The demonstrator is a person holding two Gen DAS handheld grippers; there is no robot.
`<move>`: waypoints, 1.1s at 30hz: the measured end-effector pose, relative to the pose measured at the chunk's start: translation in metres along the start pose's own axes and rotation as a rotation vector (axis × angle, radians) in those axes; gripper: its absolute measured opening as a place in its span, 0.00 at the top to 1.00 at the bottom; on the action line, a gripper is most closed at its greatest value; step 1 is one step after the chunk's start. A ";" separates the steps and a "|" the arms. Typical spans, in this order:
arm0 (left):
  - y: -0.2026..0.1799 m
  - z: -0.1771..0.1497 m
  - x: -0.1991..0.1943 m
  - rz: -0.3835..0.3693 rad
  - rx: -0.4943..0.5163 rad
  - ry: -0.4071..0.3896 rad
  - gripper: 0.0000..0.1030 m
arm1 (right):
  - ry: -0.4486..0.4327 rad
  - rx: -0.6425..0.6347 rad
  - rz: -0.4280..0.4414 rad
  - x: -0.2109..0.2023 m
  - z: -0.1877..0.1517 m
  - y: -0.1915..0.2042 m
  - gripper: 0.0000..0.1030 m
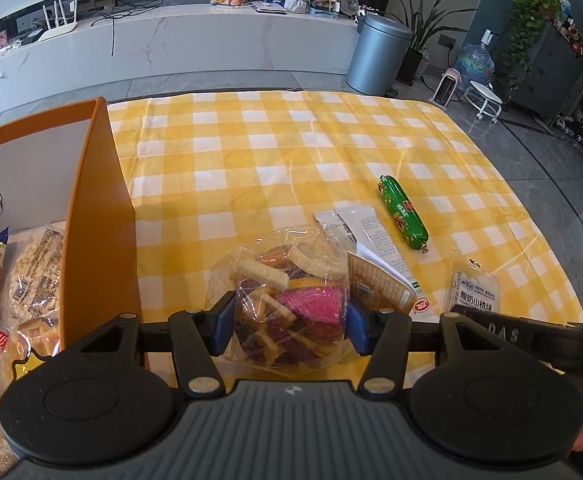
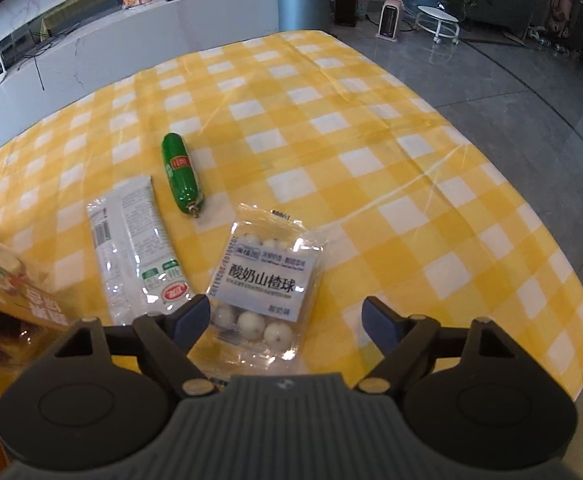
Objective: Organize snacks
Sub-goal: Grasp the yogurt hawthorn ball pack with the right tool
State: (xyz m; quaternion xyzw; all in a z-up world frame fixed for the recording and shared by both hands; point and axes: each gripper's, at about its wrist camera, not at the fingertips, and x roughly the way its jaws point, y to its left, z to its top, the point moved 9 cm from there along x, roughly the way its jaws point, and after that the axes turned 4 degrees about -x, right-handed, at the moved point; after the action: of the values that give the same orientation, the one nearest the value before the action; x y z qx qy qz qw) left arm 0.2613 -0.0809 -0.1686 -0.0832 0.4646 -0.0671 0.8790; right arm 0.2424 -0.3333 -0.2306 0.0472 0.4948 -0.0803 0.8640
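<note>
My left gripper point(image 1: 289, 322) is shut on a clear bag of mixed dried fruit and vegetable chips point(image 1: 291, 292), held over the yellow checked tablecloth point(image 1: 275, 152) just right of the orange box wall point(image 1: 99, 216). The box holds several snack packs point(image 1: 35, 276). My right gripper point(image 2: 285, 320) is open and empty, its jaws either side of a clear pack of white yogurt hawthorn balls point(image 2: 265, 280), which also shows in the left wrist view point(image 1: 476, 292). A green sausage point(image 2: 181, 174) and a long white packet point(image 2: 135, 248) lie on the cloth beyond.
The table's right edge point(image 2: 551, 220) drops to a grey floor. A grey bin point(image 1: 379, 54), plants, a small heater point(image 1: 445, 86) and a white counter point(image 1: 171, 44) stand behind the table. My right gripper's body point(image 1: 531, 338) shows at the left view's right edge.
</note>
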 end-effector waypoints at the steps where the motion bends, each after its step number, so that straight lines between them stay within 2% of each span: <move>1: 0.000 0.000 0.000 0.000 -0.001 0.000 0.39 | 0.000 0.021 0.015 0.002 0.001 -0.001 0.21; 5: 0.000 -0.002 0.001 0.002 0.001 0.006 0.39 | -0.010 0.049 0.008 0.006 0.004 -0.001 0.22; 9: 0.000 -0.002 0.001 0.006 0.006 0.008 0.39 | -0.029 -0.009 -0.021 0.004 0.005 0.003 0.23; 10: -0.001 -0.003 0.000 0.008 0.008 0.009 0.39 | -0.025 -0.008 -0.021 0.003 0.004 0.002 0.26; 13: -0.001 -0.003 0.000 0.011 0.009 0.011 0.39 | 0.000 0.028 -0.005 0.000 -0.001 -0.006 0.26; 15: 0.000 -0.003 0.000 0.012 0.011 0.011 0.39 | 0.011 0.053 -0.015 0.000 -0.003 -0.014 0.23; 16: -0.001 -0.003 0.001 0.014 0.015 0.010 0.39 | 0.018 0.060 -0.040 0.001 -0.004 -0.019 0.17; 17: -0.002 -0.003 0.002 0.016 0.019 0.009 0.39 | 0.024 0.078 -0.044 0.001 -0.004 -0.022 0.17; 19: -0.002 -0.003 0.002 0.020 0.023 0.007 0.39 | 0.058 0.159 0.013 0.005 -0.006 -0.025 0.16; 21: -0.002 -0.003 0.002 0.019 0.021 0.007 0.39 | 0.097 0.202 0.062 0.011 -0.009 -0.022 0.11; 25: -0.002 -0.003 0.002 0.018 0.015 0.008 0.39 | 0.089 0.068 0.048 0.014 -0.010 0.004 0.11; 27: -0.002 -0.004 0.002 0.018 0.015 0.008 0.39 | 0.083 -0.049 -0.005 0.015 -0.014 0.016 0.16; 28: -0.003 -0.003 0.002 0.018 0.016 0.008 0.39 | 0.063 -0.066 -0.001 0.012 -0.014 0.018 0.22; 30: -0.004 -0.004 0.002 0.016 0.021 0.009 0.39 | 0.056 -0.067 0.006 0.008 -0.015 0.018 0.30; 31: -0.004 -0.004 0.003 0.016 0.023 0.010 0.39 | 0.052 -0.061 0.004 0.007 -0.015 0.016 0.38; 33: -0.003 -0.004 0.002 0.014 0.023 0.010 0.39 | 0.050 -0.049 0.001 0.004 -0.015 0.011 0.41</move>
State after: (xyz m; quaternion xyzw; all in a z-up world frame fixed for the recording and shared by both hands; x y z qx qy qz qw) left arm 0.2589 -0.0852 -0.1722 -0.0696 0.4689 -0.0668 0.8780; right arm 0.2336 -0.3200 -0.2414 0.0284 0.5181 -0.0664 0.8523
